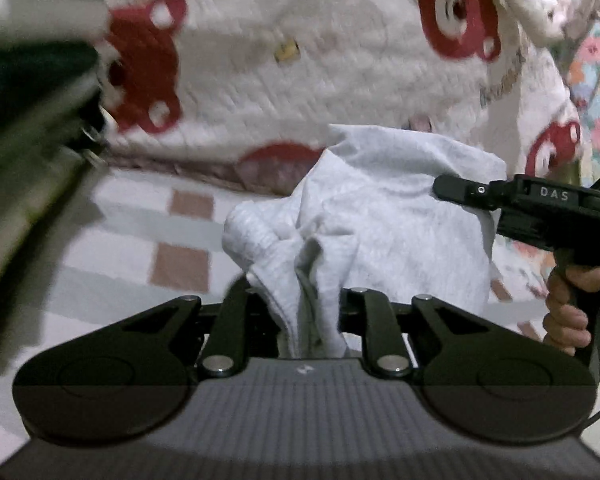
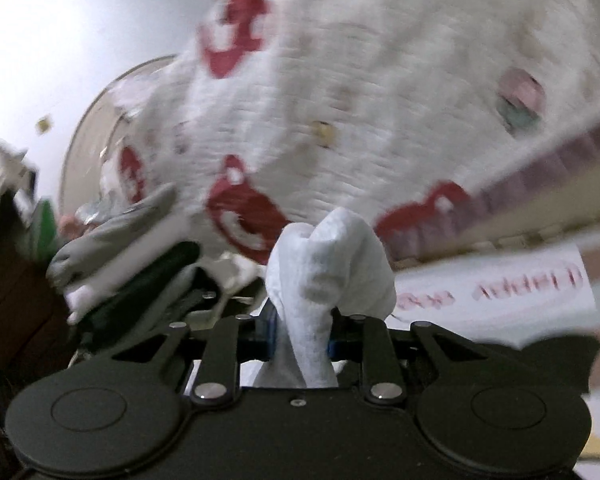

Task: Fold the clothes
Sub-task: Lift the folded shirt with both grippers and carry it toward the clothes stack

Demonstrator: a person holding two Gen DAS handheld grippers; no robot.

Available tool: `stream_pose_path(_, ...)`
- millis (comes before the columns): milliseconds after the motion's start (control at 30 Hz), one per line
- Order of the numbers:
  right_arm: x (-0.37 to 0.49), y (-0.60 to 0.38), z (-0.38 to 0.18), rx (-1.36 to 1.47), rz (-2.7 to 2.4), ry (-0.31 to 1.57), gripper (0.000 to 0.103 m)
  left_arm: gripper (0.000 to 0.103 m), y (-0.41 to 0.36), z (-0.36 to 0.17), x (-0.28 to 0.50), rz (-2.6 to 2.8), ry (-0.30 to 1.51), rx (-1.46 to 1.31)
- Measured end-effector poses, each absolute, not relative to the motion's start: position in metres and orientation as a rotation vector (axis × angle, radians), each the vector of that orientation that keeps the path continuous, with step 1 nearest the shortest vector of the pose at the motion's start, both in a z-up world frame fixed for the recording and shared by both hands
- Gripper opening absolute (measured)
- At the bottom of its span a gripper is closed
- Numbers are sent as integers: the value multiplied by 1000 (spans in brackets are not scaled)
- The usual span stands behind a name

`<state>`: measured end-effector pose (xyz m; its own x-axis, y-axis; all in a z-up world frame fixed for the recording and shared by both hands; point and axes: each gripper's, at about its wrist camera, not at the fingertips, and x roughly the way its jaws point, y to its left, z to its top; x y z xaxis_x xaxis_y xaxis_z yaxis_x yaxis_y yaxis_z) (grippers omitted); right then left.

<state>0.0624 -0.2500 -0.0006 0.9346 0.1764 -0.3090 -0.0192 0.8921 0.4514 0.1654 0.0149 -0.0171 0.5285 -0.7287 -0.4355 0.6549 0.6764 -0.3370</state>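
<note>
garment (image 1: 380,216), pale grey, hangs bunched above the bed (image 1: 132,232), pinched between the nearly closed jaws of left gripper (image 1: 308,320) and right gripper (image 2: 304,332); risk: thick wads may slip out, dropping it crumpled.

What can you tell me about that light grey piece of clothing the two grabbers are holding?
The light grey garment looks like soft knit cotton, with a ribbed cuff or band curling at one side. It is crumpled and bunched, hanging in folds, not yet folded. The left gripper pinches one bunch and the right gripper pinches another, lifting it in front of a white quilt with red bear shapes.
</note>
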Motion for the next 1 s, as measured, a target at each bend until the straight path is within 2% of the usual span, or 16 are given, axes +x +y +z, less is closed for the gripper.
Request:
stream_pose_path(167, 75, -200, 67, 347, 293, 317, 26, 17, 89, 25, 147, -777, 513, -189)
stream_pose_path(333, 112, -160, 140, 369, 475, 285, 26, 17, 151, 116, 139, -677, 360, -118)
stream_pose_path(500, 170, -124, 214, 361, 564, 298, 26, 17, 188, 204, 167, -640, 339, -90)
stream_pose_path(633, 228, -97, 259, 332, 609, 359, 26, 17, 201, 239, 203, -584, 304, -78)
stream_pose_path(833, 313, -84, 269, 378, 614, 335, 26, 16, 210, 245, 286, -504, 364, -187)
stream_pose_path(1000, 402, -102, 195, 585, 565, 440, 28, 16, 223, 202, 366, -460, 549, -358)
